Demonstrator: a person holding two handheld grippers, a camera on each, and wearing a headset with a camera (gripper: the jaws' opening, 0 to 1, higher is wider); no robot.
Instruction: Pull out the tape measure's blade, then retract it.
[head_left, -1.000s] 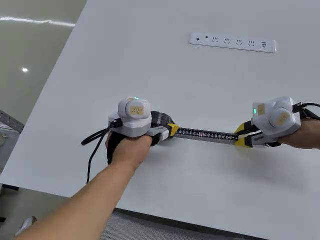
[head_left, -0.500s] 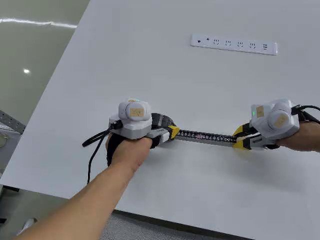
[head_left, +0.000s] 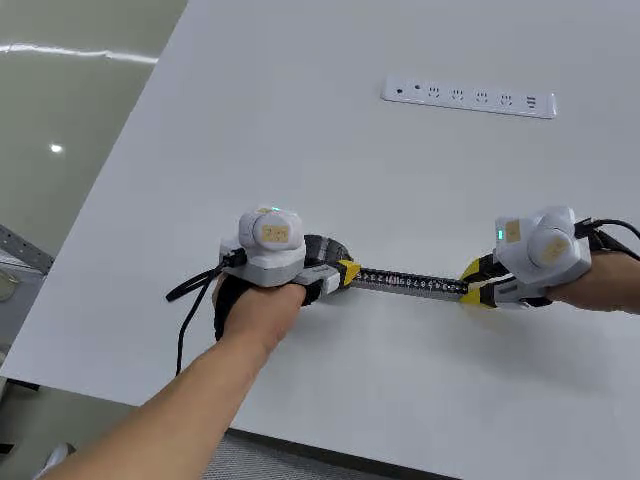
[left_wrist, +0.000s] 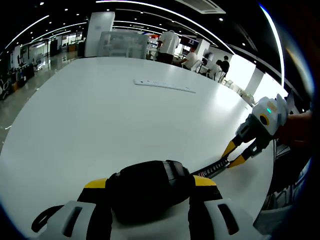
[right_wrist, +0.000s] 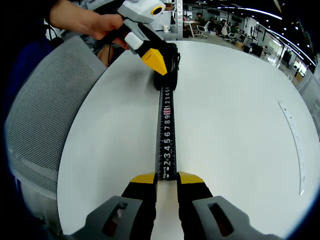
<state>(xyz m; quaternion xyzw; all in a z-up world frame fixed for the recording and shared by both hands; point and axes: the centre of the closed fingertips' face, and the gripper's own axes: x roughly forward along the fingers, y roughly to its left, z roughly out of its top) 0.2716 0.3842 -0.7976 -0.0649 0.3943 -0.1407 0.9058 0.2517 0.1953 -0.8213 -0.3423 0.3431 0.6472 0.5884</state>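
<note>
- The left gripper (head_left: 335, 272) clamps the tape measure case (head_left: 320, 250) on the white table (head_left: 300, 150).
- The blade (head_left: 408, 282) spans between both grippers.
- The right gripper (head_left: 472, 291) pinches the blade's tip; a slip there would likely whip it back.

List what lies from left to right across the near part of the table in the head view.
black cable → left gripper, clamped on the tape measure case → blade, drawn out → right gripper, pinching the blade's end.
</note>
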